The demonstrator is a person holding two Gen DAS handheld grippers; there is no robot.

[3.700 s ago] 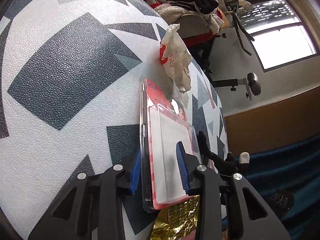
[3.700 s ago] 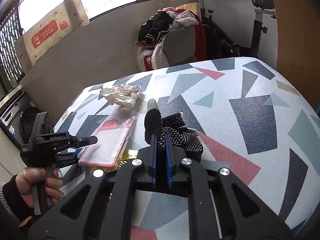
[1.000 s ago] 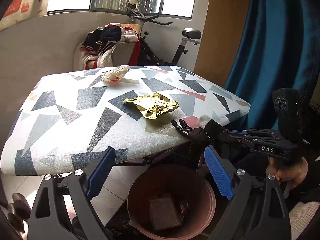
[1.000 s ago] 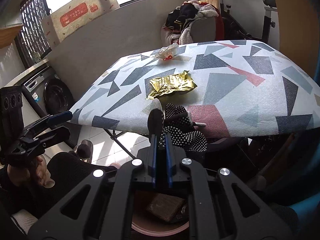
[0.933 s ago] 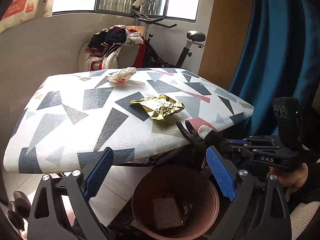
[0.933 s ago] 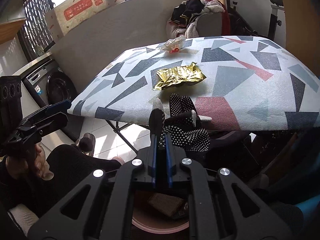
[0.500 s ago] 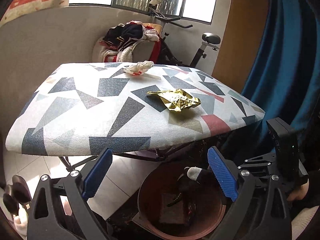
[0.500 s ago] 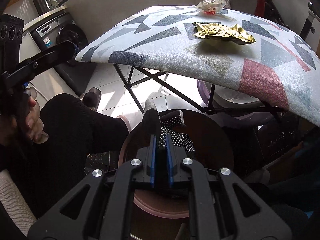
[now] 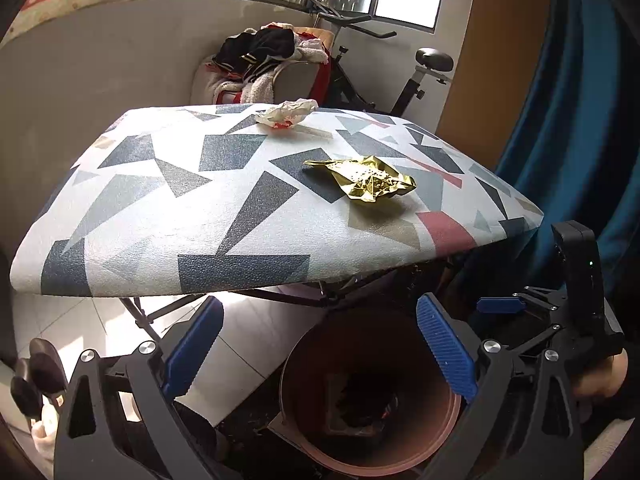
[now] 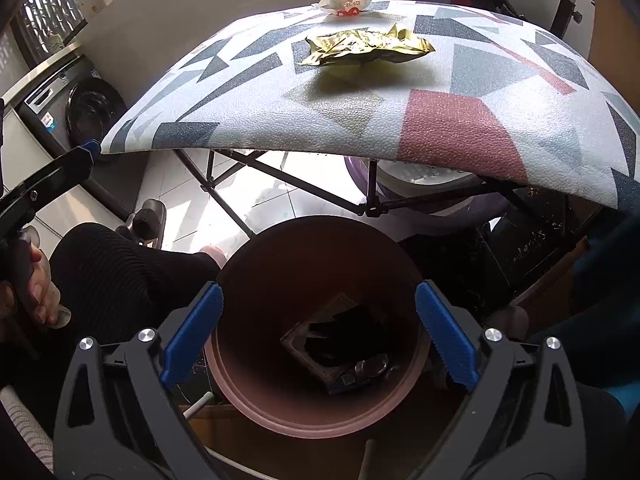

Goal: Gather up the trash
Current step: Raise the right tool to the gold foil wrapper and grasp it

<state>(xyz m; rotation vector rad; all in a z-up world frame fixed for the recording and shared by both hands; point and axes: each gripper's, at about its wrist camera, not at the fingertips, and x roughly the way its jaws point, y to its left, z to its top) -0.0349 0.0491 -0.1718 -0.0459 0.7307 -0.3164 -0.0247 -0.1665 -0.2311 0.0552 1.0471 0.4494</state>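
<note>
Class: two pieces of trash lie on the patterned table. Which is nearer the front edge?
The gold foil wrapper; the crumpled white wrapper lies at the far edge.

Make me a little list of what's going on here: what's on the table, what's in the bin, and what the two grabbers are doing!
on the table: gold wrapper; crumpled white wrapper at the far edge
bin: brown, on the floor under the table's near edge
in the bin: dark glove on a flat package
right gripper: over the bin, jaws just opened, nothing between them
left gripper: open, empty
left to collect: both wrappers
</note>
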